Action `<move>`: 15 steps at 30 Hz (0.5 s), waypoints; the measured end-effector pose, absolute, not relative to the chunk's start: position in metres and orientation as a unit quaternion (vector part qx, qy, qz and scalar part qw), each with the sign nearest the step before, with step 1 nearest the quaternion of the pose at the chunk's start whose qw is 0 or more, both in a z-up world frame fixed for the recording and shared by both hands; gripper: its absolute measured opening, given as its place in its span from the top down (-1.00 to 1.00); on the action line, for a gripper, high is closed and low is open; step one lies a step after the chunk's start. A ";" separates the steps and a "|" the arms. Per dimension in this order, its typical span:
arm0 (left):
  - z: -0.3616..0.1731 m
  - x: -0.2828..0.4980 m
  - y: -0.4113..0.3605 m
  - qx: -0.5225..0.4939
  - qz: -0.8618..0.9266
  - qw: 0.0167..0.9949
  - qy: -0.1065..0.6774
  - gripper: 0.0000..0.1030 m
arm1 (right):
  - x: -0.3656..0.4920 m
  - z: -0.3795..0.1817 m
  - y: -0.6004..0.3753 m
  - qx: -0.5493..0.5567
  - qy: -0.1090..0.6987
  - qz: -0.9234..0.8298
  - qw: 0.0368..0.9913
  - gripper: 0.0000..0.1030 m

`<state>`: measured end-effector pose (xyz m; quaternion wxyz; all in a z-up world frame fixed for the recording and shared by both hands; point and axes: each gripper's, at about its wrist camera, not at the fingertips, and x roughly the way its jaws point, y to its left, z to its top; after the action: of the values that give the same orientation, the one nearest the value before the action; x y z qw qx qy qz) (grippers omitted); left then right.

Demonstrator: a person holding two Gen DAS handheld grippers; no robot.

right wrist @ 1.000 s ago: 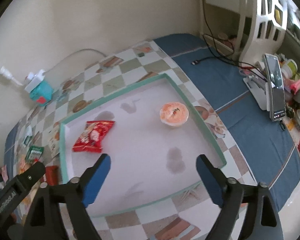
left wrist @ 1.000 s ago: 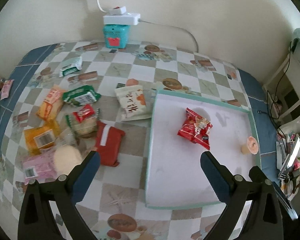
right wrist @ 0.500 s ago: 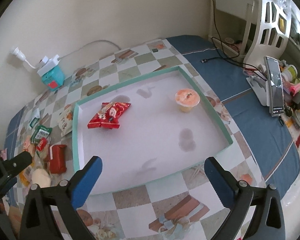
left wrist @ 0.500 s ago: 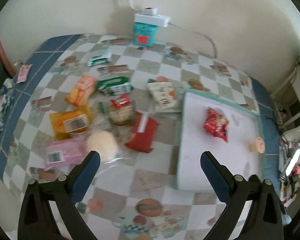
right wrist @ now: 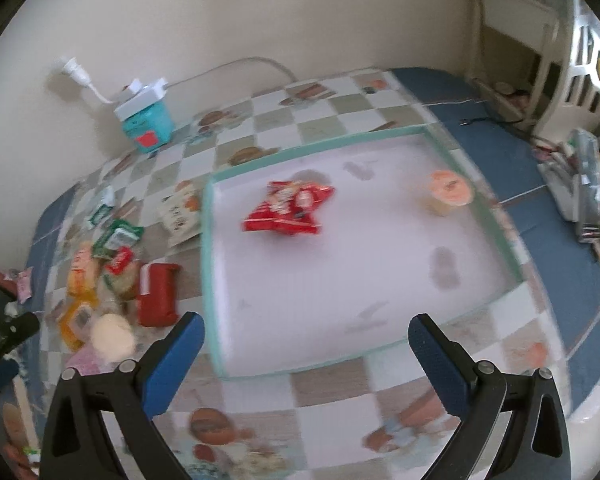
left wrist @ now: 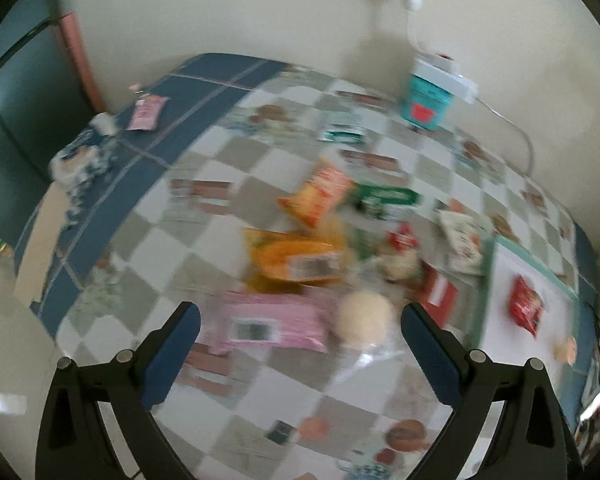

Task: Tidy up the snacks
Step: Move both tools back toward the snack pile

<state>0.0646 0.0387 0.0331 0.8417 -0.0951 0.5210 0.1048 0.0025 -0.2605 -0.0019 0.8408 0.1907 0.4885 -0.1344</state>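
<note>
From my left wrist, my left gripper (left wrist: 300, 322) hangs with its jaws apart and empty; the pink packet (left wrist: 268, 322) lies just ahead between the fingers, long axis running across them. From my right wrist, my right gripper (right wrist: 306, 334) is likewise spread and empty, facing the tray (right wrist: 212, 280), so my left is nearer the loose snacks.

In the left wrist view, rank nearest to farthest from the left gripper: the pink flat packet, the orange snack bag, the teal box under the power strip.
1. Pink flat packet: right between the open fingers of the left gripper.
2. Orange snack bag: mid-table, beyond the pile.
3. Teal box: farthest, against the back wall.
</note>
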 end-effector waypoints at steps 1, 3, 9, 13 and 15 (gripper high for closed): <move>0.033 0.065 0.047 -0.098 0.114 0.841 0.520 -0.95 | 0.005 -0.003 -0.255 0.191 0.490 -0.129 0.841 -1.00; 0.031 0.065 0.064 -0.104 0.130 0.838 0.519 -0.95 | 0.012 -0.003 -0.240 0.186 0.492 -0.117 0.843 -1.00; 0.012 0.066 0.102 -0.133 0.158 0.818 0.537 -0.95 | 0.029 -0.010 -0.198 0.190 0.502 -0.064 0.842 -1.00; -0.007 0.070 0.116 -0.156 0.163 0.800 0.556 -0.95 | 0.040 -0.016 -0.173 0.184 0.508 -0.040 0.840 -1.00; -0.016 0.073 0.120 -0.168 0.162 0.792 0.565 -0.95 | 0.046 -0.021 -0.161 0.179 0.513 -0.026 0.839 -1.00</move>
<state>0.0726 0.1200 -0.0158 0.7916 -0.1682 0.5645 0.1623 0.0464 -0.1608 -0.0206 0.8390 0.1794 0.5131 -0.0260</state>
